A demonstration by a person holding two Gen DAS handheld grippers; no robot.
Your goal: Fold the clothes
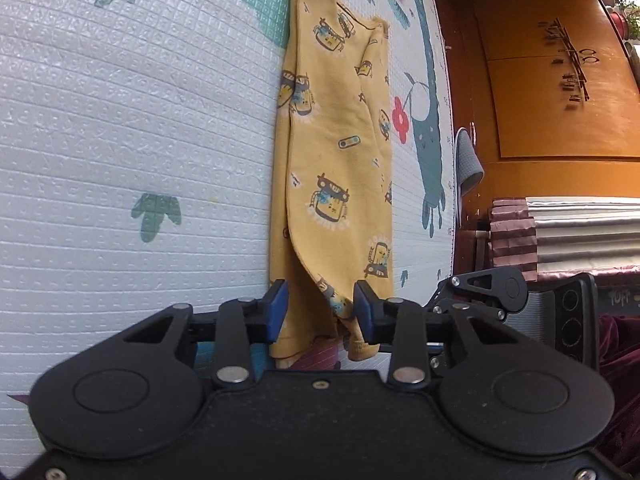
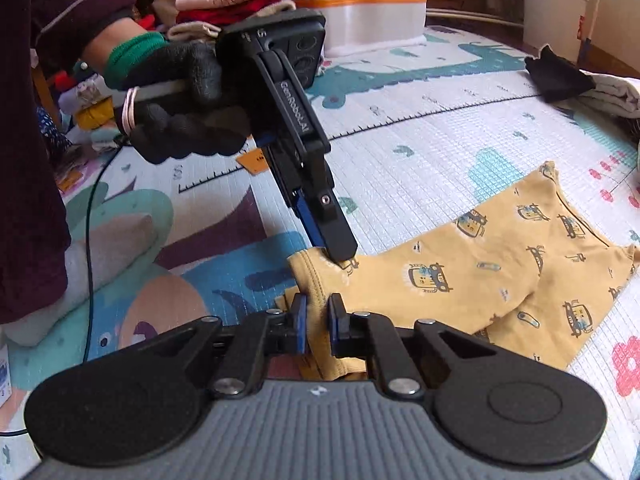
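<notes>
Right tool (image 2: 317,322) is clamped on the garment (image 2: 480,276) hem; left tool (image 1: 321,308), blades apart, straddles it. The garment's length runs away from both across the mat (image 1: 120,120).

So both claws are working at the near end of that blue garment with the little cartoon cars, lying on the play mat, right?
Not quite: the garment is yellow, not blue, as the right wrist view shows plainly. The rest holds: the left claw and the right claw are both at its near end, and it lies on the play mat, printed with little cartoon cars.
</notes>
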